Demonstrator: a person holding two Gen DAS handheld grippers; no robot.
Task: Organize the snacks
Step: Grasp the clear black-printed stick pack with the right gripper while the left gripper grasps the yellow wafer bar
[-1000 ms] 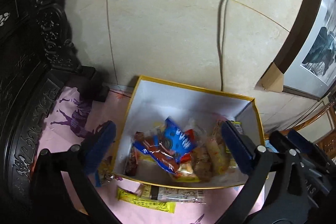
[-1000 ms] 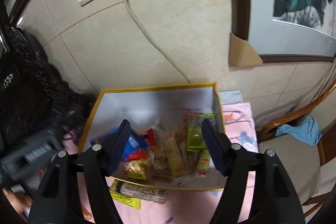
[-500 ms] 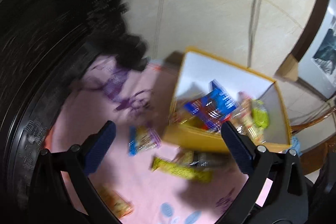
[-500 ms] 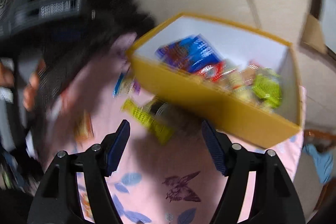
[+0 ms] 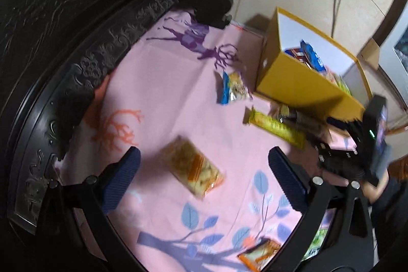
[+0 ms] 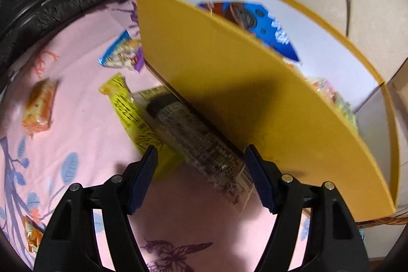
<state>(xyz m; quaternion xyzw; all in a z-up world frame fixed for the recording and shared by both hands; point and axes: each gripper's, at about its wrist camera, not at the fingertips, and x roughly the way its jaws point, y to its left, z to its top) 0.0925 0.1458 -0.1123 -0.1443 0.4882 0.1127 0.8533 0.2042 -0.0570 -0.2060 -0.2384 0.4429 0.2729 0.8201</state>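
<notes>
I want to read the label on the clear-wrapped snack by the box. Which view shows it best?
The right wrist view: the clear-wrapped snack lies close, between the open right gripper fingers. The left wrist view shows it small, blurred and shadowed beside the box.

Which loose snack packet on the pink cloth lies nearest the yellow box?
The clear-wrapped dark packet lies along the yellow box wall. The yellow bar, blue-edged packet and orange packet lie farther out.
</notes>
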